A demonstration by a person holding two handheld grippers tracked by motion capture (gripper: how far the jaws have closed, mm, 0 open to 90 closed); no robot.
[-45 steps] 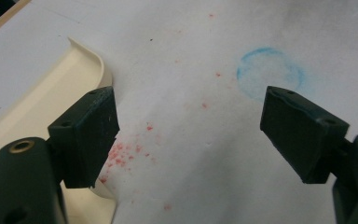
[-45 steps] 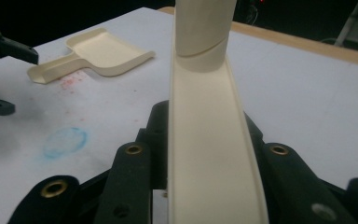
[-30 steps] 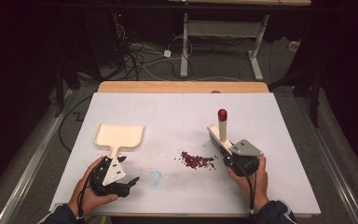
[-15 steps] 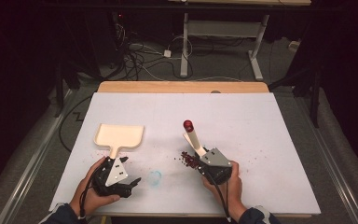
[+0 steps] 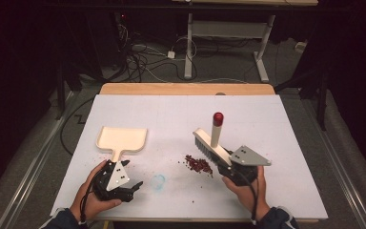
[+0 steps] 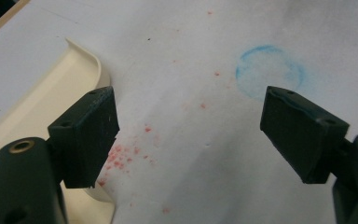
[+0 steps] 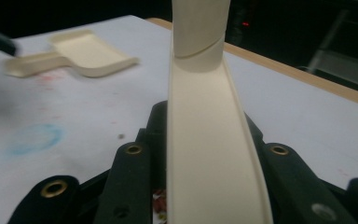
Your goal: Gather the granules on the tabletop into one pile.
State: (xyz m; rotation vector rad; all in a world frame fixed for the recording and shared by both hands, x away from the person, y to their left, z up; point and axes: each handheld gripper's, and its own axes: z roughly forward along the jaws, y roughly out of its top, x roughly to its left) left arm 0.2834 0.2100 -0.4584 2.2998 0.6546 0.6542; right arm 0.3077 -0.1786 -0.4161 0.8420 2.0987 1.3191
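White-covered worktop, dim room behind: cream dustpan lies at left, unmoved, left gripper beside its handle with jaws released and holding nothing. Right gripper, jaws clenched on the cream brush, has swung back right after a leftward stroke. Red crumbs sit mid-worktop, apart from the dustpan; sweeping judged unfinished.

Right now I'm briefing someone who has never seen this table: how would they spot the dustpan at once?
Look at the white table, on its left half. Just ahead of the left gripper, whose jaws stand open, lies the dustpan, its short handle pointing back toward that gripper. It is a flat cream tray with low raised walls, unlike the bristled brush held by the right gripper.
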